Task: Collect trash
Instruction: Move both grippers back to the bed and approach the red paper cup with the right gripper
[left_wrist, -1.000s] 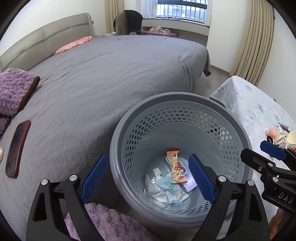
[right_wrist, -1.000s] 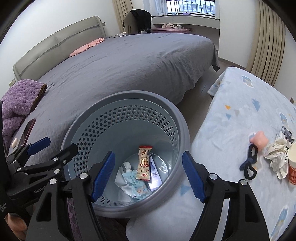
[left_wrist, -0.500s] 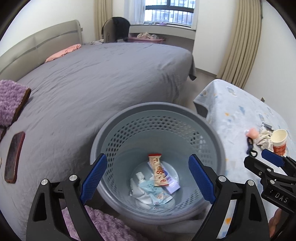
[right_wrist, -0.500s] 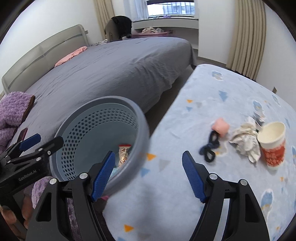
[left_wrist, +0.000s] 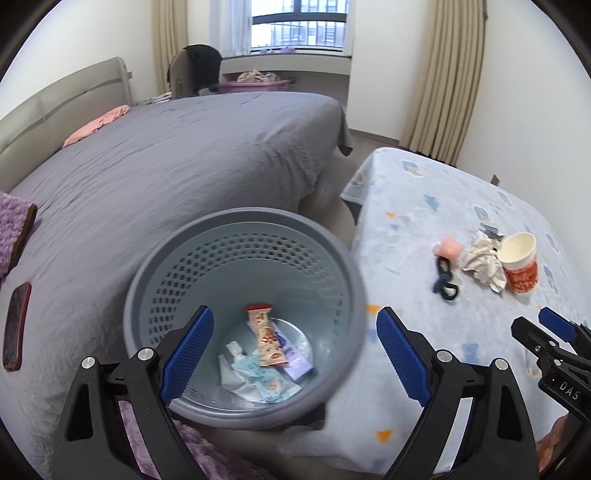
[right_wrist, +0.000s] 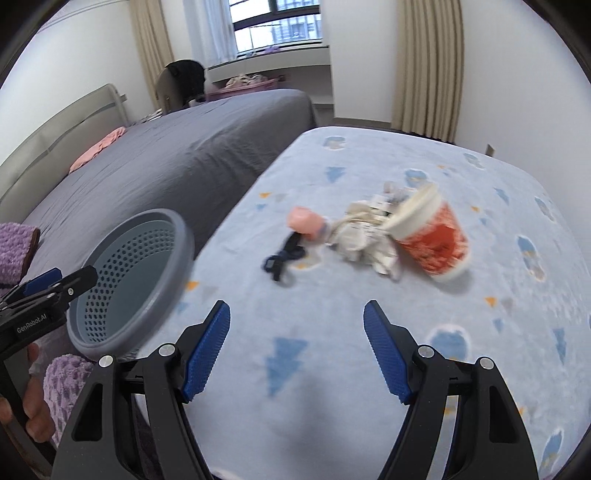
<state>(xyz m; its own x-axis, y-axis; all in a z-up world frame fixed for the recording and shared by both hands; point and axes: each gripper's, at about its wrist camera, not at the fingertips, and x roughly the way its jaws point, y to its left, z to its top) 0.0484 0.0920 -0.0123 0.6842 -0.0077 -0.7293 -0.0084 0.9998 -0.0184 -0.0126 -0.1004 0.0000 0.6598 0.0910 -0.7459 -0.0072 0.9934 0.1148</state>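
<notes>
A grey perforated basket (left_wrist: 184, 258) stands between the bed and the table; it also shows in the right wrist view (right_wrist: 162, 236). Inside lie a snack wrapper (left_wrist: 266, 339) and crumpled packets (left_wrist: 258, 380). On the blue patterned table lie a red paper cup (right_wrist: 432, 240), a crumpled tissue (right_wrist: 362, 236), a pink object (right_wrist: 304, 219) and a dark hair tie (right_wrist: 284, 256). My left gripper (left_wrist: 293, 354) is open and empty over the basket. My right gripper (right_wrist: 297, 349) is open and empty above the table, short of the trash.
A grey bed (left_wrist: 166, 158) lies to the left with a dark phone (left_wrist: 14, 325) and a purple fluffy cloth (left_wrist: 11, 229) on it. Curtains (right_wrist: 428, 62) and a window sill stand at the back. The table cloth (right_wrist: 406, 332) spreads to the right.
Both grippers have swung right, away from the basket toward the table. The cup and tissue are now in front of my right gripper. Both stay open.
</notes>
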